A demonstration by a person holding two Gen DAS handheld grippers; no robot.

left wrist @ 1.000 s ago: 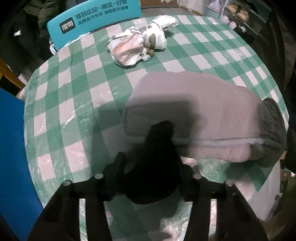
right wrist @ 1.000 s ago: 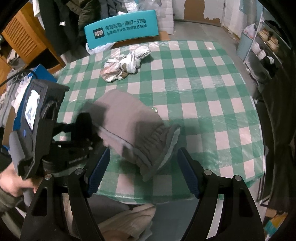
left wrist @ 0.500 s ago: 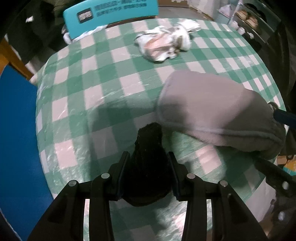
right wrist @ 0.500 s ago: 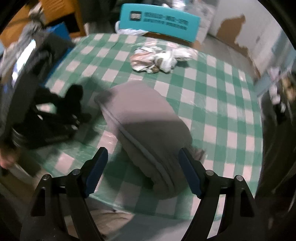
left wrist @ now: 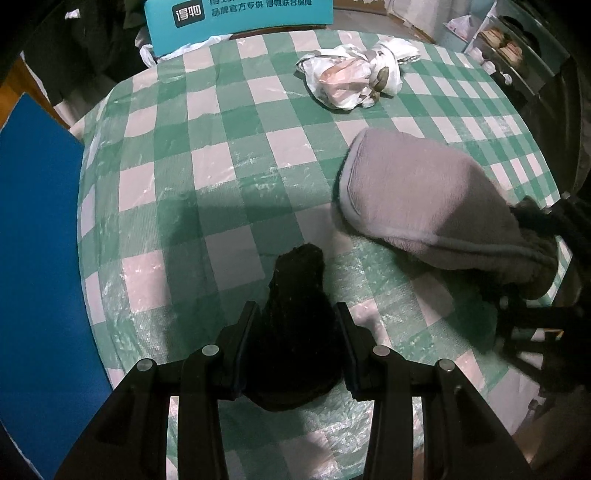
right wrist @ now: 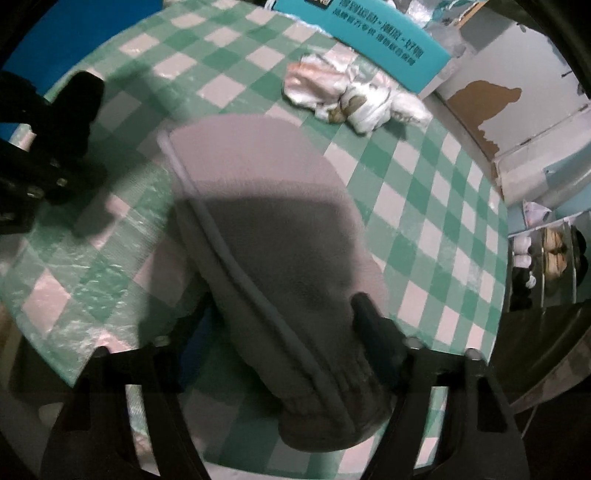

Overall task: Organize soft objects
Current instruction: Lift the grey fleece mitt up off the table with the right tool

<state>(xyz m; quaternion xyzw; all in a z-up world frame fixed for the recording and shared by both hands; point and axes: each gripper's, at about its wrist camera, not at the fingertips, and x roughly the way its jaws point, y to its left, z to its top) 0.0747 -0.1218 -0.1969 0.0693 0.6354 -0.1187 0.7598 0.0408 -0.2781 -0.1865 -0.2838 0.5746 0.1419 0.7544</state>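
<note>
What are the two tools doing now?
Left tool clamps black fuzzy cloth. Right tool closing around grey fleece mitten. Nothing blocking.

Left wrist view looks steeply down from close above the near edge of the checked table (left wrist: 221, 173), facing its far side. Right wrist view looks down from closer still, rolled so the table (right wrist: 436, 206) runs diagonally. Both views share the grey mitten (left wrist: 424, 203) (right wrist: 277, 236), the white bundle (left wrist: 351, 79) (right wrist: 351, 96) and the teal sign (left wrist: 236, 14) (right wrist: 369, 40).
</note>
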